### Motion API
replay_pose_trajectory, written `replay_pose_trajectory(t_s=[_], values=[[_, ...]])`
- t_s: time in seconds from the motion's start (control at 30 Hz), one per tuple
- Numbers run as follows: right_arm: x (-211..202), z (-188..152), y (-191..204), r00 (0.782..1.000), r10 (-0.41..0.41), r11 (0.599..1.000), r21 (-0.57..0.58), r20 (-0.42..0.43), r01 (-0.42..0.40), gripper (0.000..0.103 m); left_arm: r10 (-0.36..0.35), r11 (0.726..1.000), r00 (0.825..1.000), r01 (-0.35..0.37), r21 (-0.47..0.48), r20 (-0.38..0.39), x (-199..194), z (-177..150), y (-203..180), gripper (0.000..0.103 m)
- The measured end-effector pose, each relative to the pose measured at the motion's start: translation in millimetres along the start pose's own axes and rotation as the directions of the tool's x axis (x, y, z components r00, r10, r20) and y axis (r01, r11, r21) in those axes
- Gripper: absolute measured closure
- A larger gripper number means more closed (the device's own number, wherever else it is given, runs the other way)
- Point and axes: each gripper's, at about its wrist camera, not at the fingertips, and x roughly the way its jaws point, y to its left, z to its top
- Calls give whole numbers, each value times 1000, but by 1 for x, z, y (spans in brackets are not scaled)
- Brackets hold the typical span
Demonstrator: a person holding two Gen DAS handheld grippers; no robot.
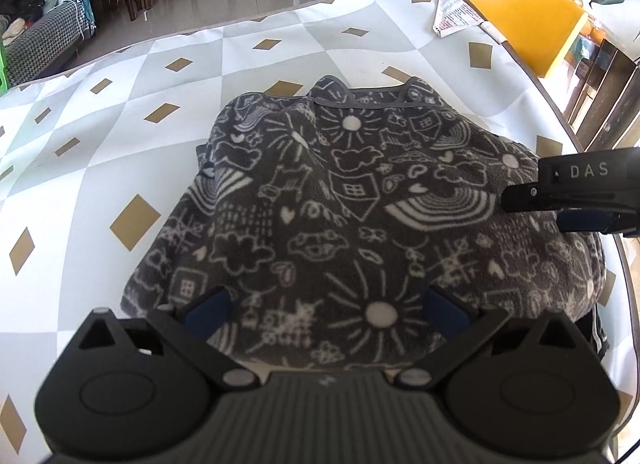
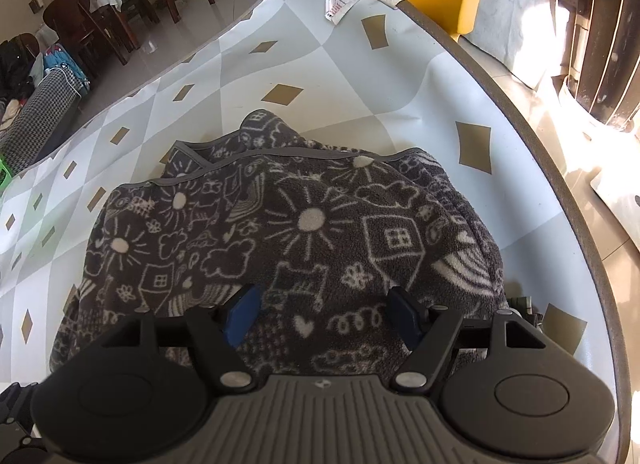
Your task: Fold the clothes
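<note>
A dark grey fleece garment point(image 1: 344, 200) with white doodles of suns, houses and clouds lies folded in a thick pile on the diamond-patterned table cover point(image 1: 120, 124). My left gripper point(image 1: 326, 310) hovers open over the near edge of the pile, blue pads spread, nothing between them. From the right edge of the left wrist view the right gripper point(image 1: 532, 206) reaches in sideways above the fleece. In the right wrist view the same garment point(image 2: 280, 232) fills the middle, and my right gripper point(image 2: 324, 314) stands open just above it, empty.
A folded printed paper point(image 1: 452, 14) lies at the far end of the table cover point(image 2: 400, 84) beside a yellow chair back point(image 1: 516, 12). The table's right edge point(image 2: 568, 200) runs close to the garment. Dark wooden chairs point(image 2: 88, 24) and a sofa stand beyond on the tiled floor.
</note>
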Motion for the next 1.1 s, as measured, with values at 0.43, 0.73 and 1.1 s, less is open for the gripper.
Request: replay_pose_trajectory(t_s=[0.43, 0.73, 1.1], values=[[-45, -12, 16, 997, -80, 997, 4, 9, 80, 33, 24, 1000, 1000, -24, 20, -9, -51, -6, -4, 0], [-60, -19, 23, 993, -116, 991, -69, 14, 117, 33, 11, 1000, 1000, -11, 9, -13, -73, -18, -6, 0], [-69, -30, 30, 996, -90, 994, -71, -26, 88, 33, 13, 1000, 1000, -13, -17, -19, -82, -27, -3, 0]])
